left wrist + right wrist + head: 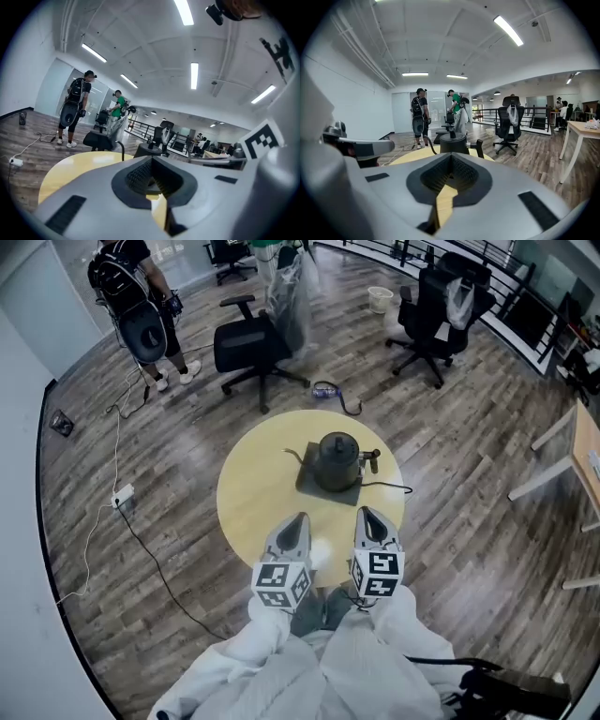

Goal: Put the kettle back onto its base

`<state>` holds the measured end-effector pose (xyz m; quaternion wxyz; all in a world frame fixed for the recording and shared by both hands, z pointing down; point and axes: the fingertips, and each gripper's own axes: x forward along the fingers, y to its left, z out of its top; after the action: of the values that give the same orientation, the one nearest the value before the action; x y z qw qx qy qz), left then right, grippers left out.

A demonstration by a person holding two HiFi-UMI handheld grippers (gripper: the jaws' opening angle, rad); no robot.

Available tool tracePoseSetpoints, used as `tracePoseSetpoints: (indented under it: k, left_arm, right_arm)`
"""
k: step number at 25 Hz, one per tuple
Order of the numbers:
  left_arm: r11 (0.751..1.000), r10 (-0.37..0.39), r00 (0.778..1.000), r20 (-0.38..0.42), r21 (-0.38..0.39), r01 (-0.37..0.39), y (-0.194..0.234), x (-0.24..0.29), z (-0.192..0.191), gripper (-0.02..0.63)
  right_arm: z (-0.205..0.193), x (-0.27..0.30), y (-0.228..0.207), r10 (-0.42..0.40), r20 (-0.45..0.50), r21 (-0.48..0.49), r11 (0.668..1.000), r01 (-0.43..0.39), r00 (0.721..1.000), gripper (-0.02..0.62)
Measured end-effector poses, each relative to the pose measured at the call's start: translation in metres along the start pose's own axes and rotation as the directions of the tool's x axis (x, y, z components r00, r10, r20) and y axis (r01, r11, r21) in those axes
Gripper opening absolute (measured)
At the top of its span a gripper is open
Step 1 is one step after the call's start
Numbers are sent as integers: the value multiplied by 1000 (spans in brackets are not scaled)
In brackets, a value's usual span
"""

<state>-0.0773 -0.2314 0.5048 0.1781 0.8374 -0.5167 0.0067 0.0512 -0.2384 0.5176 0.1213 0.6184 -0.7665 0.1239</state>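
The dark grey kettle [337,460] stands on its square dark base [307,486] at the far middle of the round yellow table [253,498]. Its handle points right and its thin spout left. Both grippers hover over the table's near edge, well short of the kettle and touching nothing. My left gripper [298,519] is shut and empty, and so is my right gripper [367,514]. In the right gripper view the kettle [453,142] rises just beyond the closed right gripper [451,157]. In the left gripper view only the kettle's top [149,150] shows behind the closed left gripper [152,160].
A black cord [389,487] runs from the base off the table's right side. Office chairs [246,345] [433,310] stand beyond the table, and a person [141,306] is at the far left. A power strip and cable [123,495] lie on the floor; a white table leg [548,474] is at right.
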Motion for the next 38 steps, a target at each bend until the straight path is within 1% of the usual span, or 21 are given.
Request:
tracePoseSetpoints:
  k: [2, 6, 10, 13, 16, 18, 20, 23, 25, 28, 30, 33, 35, 38]
  left_arm:
    - [1000, -23, 1000, -15, 17, 23, -7, -5, -2, 0]
    - [999, -26, 998, -58, 19, 27, -11, -11, -10, 0]
    - [1000, 2, 996, -91, 4, -2, -15, -22, -17, 0]
    - [999, 36, 993, -109, -11, -38, -23, -35, -26, 0]
    - [998, 60, 993, -106, -21, -63, -38, -52, -32, 0]
    - [998, 37, 995, -89, -46, -41, -54, -66, -36, 0]
    - [999, 18, 997, -77, -47, -21, -69, -79, -44, 0]
    - [998, 58, 994, -89, -34, -62, -78, -100, -54, 0]
    - [997, 68, 994, -91, -33, -71, -85, -110, -54, 0]
    - [997, 76, 991, -106, -23, -79, -83, -118, -59, 0]
    - [996, 82, 990, -115, -16, -85, -80, -120, -62, 0]
    - [996, 86, 992, -96, 2, -86, -75, -128, -52, 0]
    - [997, 73, 994, -84, 13, -73, -76, -130, -46, 0]
    - [998, 53, 994, -92, 28, -51, -80, -133, -45, 0]
  right_arm:
    - [-5, -5, 4, 5, -15, 11, 1000, -5, 1000, 12]
    - [-17, -16, 7, 2, -44, 33, 999, 0, 999, 12]
    - [-20, -34, 10, 7, -35, 41, 999, -6, 999, 12]
    - [-21, -53, 11, 27, -21, 29, 999, -27, 999, 12]
    - [-24, -78, 9, 37, -11, 22, 999, -37, 999, 12]
    - [-29, -96, 8, 50, -6, 29, 998, -50, 999, 12]
    - [-38, -111, 10, 70, -10, 31, 997, -70, 998, 12]
    - [-51, -130, 16, 90, -16, 43, 995, -89, 996, 12]
    - [-52, -139, 19, 91, -5, 50, 995, -91, 996, 12]
    - [-46, -152, 26, 95, 18, 48, 994, -95, 995, 12]
    - [-40, -158, 29, 89, 27, 21, 996, -89, 996, 12]
    - [-31, -164, 38, 89, 45, -4, 996, -89, 995, 12]
    - [-30, -165, 41, 81, 55, 6, 997, -82, 995, 12]
    - [-33, -166, 45, 76, 50, 53, 996, -78, 996, 12]
